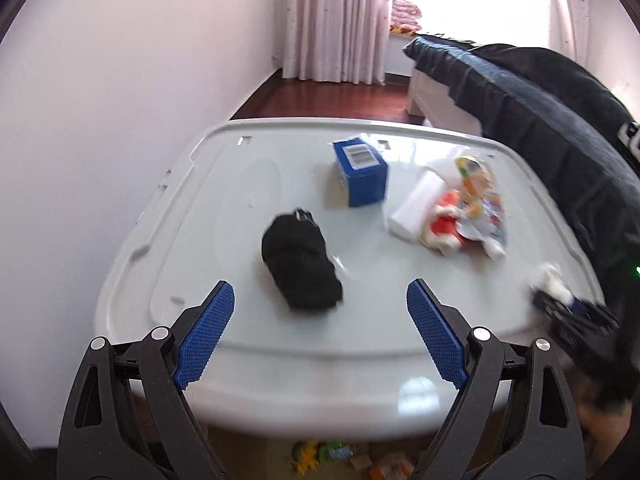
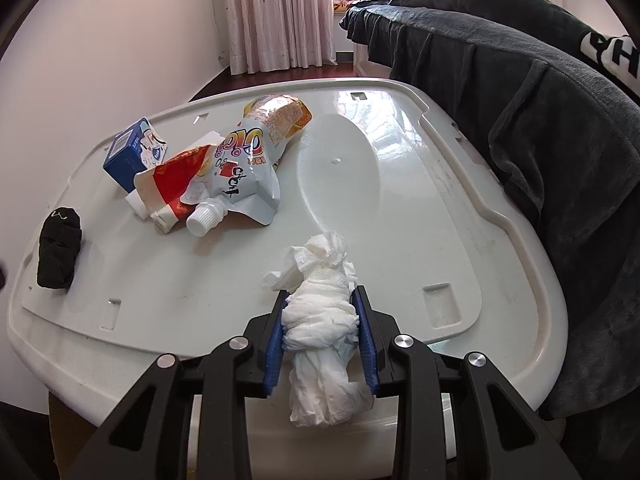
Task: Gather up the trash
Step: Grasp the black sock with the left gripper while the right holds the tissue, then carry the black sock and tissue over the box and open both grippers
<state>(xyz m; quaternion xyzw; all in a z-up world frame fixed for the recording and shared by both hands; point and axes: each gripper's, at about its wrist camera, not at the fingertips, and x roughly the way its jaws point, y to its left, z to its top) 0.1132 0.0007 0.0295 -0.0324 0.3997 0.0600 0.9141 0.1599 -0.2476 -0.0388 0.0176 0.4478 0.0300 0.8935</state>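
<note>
My right gripper (image 2: 322, 300) is shut on a crumpled white tissue wad (image 2: 324, 320), held over the near edge of a white plastic lid (image 2: 400, 184). On the lid lie a spouted drink pouch (image 2: 240, 160), a red and white wrapper (image 2: 176, 184), a blue carton (image 2: 130, 152) and a black sock (image 2: 59, 244). My left gripper (image 1: 320, 292) stands open above the lid's near side, just short of the black sock (image 1: 300, 264), nothing between its fingers. The left wrist view also has the blue carton (image 1: 362, 172), the pouches (image 1: 468, 208) and, blurred at right, the right gripper (image 1: 560, 300) with the tissue.
A dark blanket (image 2: 540, 120) drapes over a bed along the lid's right side. A white wall runs along the left, pink curtains (image 1: 336, 20) hang at the back. Below the lid's near edge, colourful wrappers (image 1: 340, 456) show in a container.
</note>
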